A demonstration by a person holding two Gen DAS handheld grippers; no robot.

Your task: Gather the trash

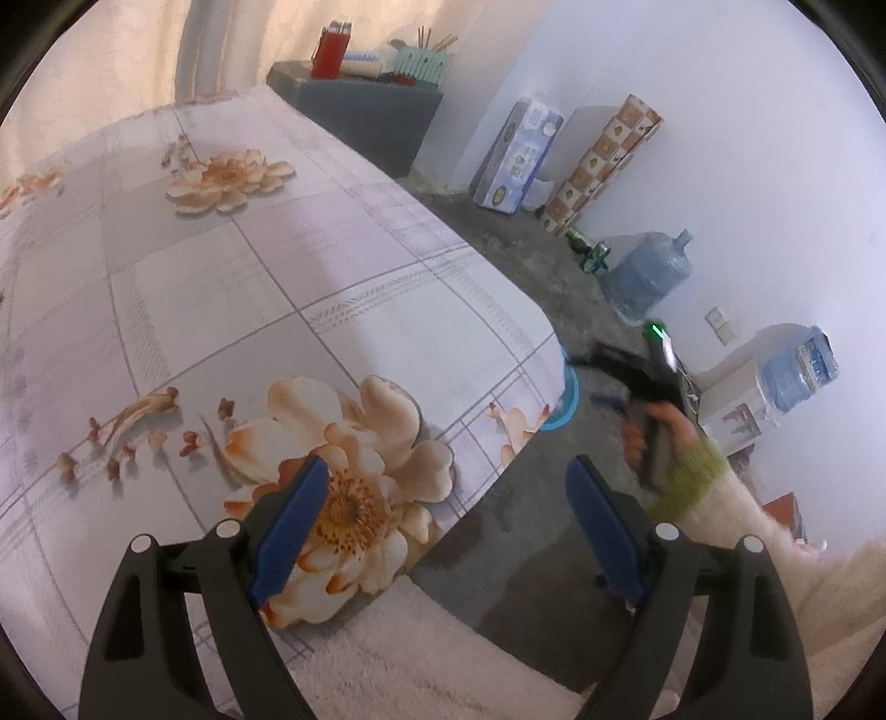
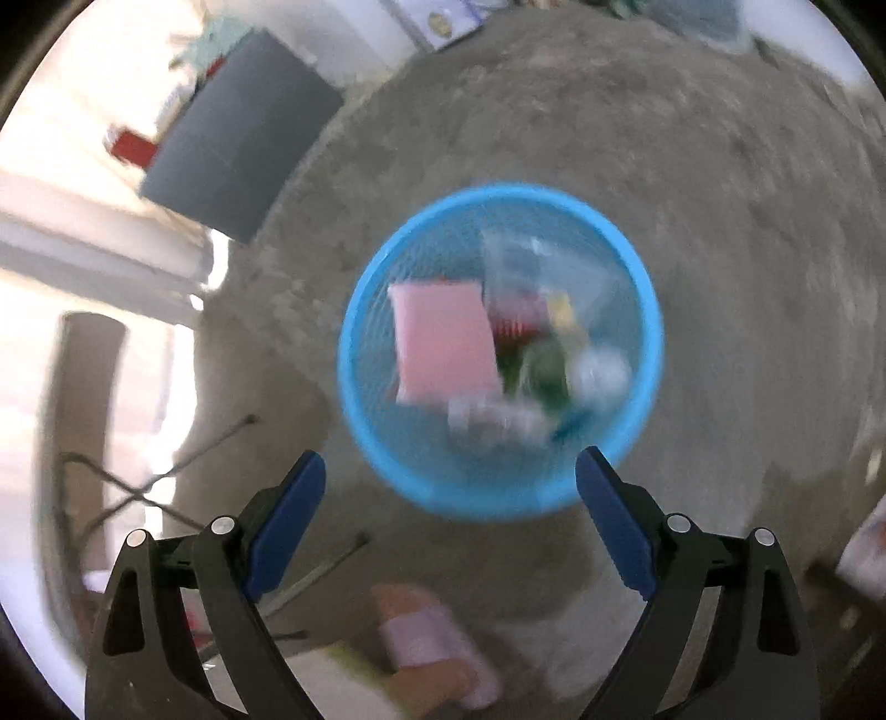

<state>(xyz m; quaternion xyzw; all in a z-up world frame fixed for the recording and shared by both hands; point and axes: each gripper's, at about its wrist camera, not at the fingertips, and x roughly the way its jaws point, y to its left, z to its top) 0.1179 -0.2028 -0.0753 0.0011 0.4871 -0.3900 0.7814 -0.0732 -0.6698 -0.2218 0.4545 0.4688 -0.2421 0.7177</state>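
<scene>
- The right gripper [image 2: 449,471] hangs above a blue mesh bin [image 2: 501,493] on the grey floor [image 2: 692,194]; its jaws stand wide apart with nothing between the blue pads.
- Trash lies inside the bin: a pink packet [image 2: 443,343] on the left side, a red wrapper [image 2: 518,321] and something green [image 2: 545,371] beside it, clear plastic [image 2: 531,260] toward the far wall, and pale crumpled pieces [image 2: 498,418] nearer the camera. The view is blurred, so finer detail is lost.
- Thin dark metal legs [image 2: 166,476] cross at the left of the bin, apart from it; a foot in a pink slipper [image 2: 432,648] shows just below the gripper.
- The left gripper [image 1: 446,471] is also wide open and empty, hovering over the corner of the flowered tabletop [image 1: 232,288], which carries nothing in view.
- From the left wrist only a sliver of the bin's rim [image 1: 570,399] shows past the tabletop corner; the person's hand [image 1: 664,437], in a green cuff, holds the right gripper beyond it.
- Along the white wall stand a dark cabinet [image 1: 365,122] with a red container [image 1: 330,52] on it, cardboard boxes [image 1: 518,155], green bottles [image 1: 587,249] and two water jugs [image 1: 648,271], all well apart from the bin.
</scene>
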